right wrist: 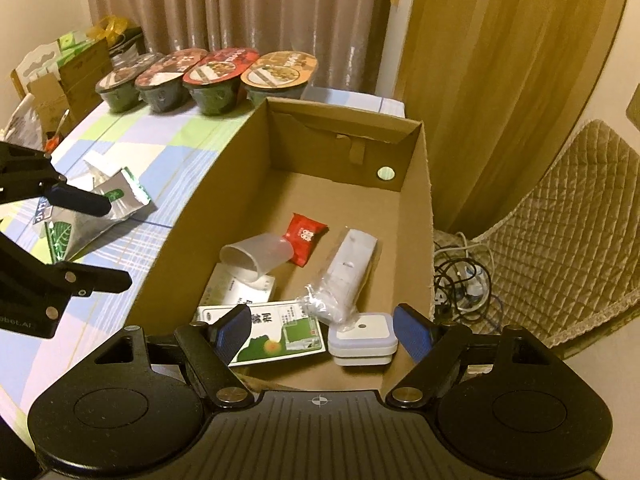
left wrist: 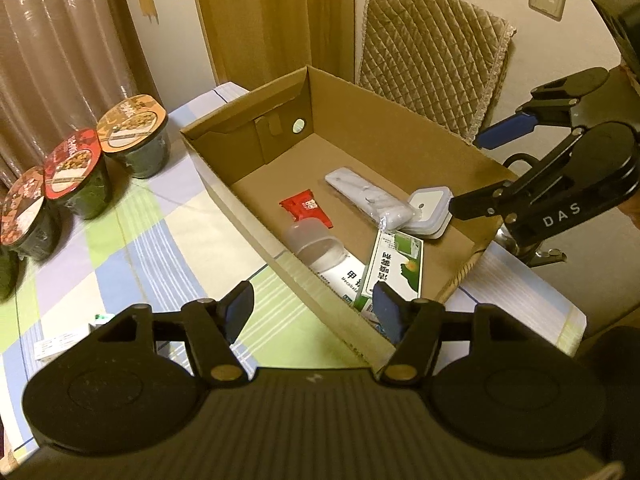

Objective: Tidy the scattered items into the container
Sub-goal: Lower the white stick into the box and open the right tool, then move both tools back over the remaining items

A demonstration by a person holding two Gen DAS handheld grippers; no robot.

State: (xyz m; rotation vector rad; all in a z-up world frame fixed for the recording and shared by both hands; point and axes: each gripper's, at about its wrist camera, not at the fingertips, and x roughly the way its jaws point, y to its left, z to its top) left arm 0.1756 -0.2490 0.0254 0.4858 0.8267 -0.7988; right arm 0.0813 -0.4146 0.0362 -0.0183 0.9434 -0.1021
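An open cardboard box (left wrist: 240,220) (right wrist: 224,184) stands on the checked tablecloth. Inside it lie a red packet (right wrist: 305,236), a clear plastic cup (right wrist: 256,254), a white wrapped item (right wrist: 348,268), a green-and-white carton (right wrist: 280,338), a white carton (right wrist: 240,292) and a small white square case (right wrist: 362,338). My right gripper (right wrist: 322,332) (left wrist: 480,172) hangs open over the box's near right corner, just above the square case, holding nothing. My left gripper (left wrist: 312,308) (right wrist: 108,240) is open and empty at the box's left wall. Silver foil packets (right wrist: 116,200) lie on the cloth outside the box, beside the left gripper.
Several lidded noodle bowls (right wrist: 212,76) (left wrist: 132,132) line the table's far edge by the curtain. A quilted chair (left wrist: 432,56) (right wrist: 560,220) stands past the box's right side, with tangled cables (right wrist: 460,276) on the floor. Cardboard clutter (right wrist: 68,76) sits at the far left.
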